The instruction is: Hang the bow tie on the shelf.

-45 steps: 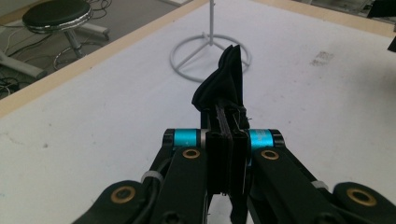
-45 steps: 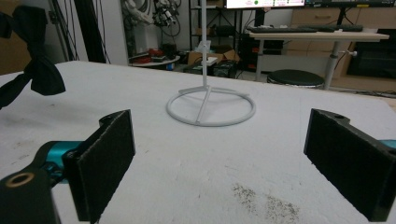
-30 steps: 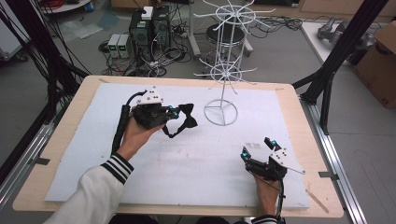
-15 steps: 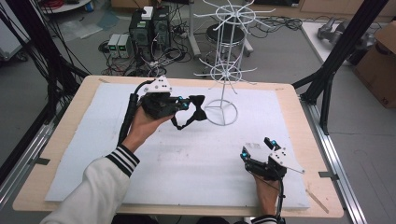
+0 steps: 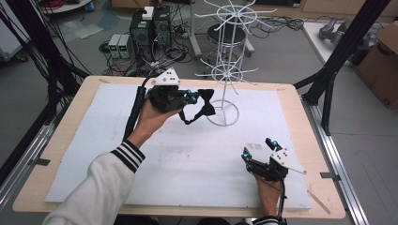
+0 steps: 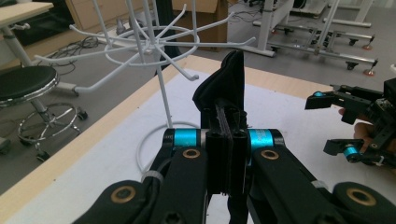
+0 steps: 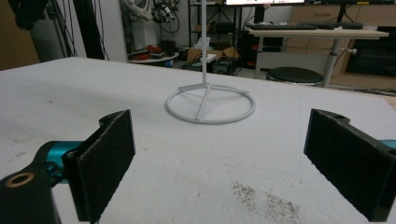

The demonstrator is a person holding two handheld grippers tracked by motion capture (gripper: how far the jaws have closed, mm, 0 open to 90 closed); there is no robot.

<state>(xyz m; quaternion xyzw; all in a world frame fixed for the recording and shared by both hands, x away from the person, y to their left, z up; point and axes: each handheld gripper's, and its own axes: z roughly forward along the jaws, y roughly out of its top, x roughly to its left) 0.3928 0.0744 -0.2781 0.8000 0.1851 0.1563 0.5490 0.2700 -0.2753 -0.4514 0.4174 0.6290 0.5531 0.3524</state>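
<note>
Two grippers seen | left gripper (image 5: 190, 97) had carried the black bow tie (image 5: 205, 108), clamped in its jaws, farther right to the white wire rack (image 5: 225, 75) | hanging looked imminent | right gripper (image 5: 261, 151) lay parted, empty, near right on table (image 5: 56, 154)

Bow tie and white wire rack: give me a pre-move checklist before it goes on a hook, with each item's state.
1. Left tool shut on the bow tie: ok.
2. Bow tie lifted off the white mat: ok.
3. Rack upright, base ring flat on the mat: ok.
4. Lower hooks free of other items: ok.
5. Strap loop open enough to catch a hook: cannot tell.
6. Right tool open, resting apart from the rack: ok.
</note>
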